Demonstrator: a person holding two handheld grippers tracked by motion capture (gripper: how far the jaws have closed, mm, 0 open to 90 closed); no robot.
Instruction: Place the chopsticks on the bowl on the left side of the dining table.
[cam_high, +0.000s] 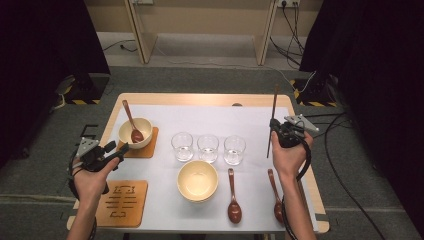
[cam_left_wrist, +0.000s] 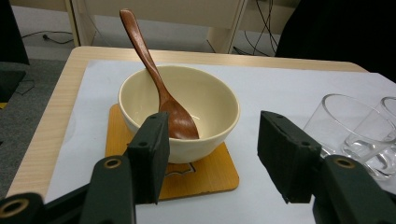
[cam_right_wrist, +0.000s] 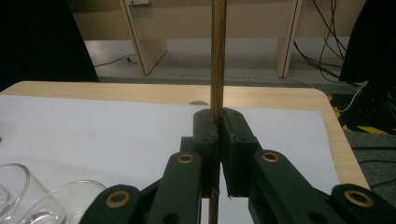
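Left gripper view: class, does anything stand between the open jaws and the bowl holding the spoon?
Nothing visible does. The left gripper faces the bowl directly, jaws open; the glasses stand off to one side.

Your left gripper (cam_high: 117, 150) at the table's (cam_high: 210, 100) nine o'clock beside the bowl (cam_high: 135, 132) holding a spoon (cam_high: 131, 120), glasses (cam_high: 208, 147) at centre, your right gripper (cam_high: 274, 131) at three o'clock clamping an upright stick (cam_high: 273, 120).

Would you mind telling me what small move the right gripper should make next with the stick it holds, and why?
Probably lower it toward the table. The right gripper is shut on a thin wooden stick, likely a chopstick, held upright above the white mat. The bowl on the coaster already has its spoon, and the mat beside the right-hand spoon looks free to receive it.
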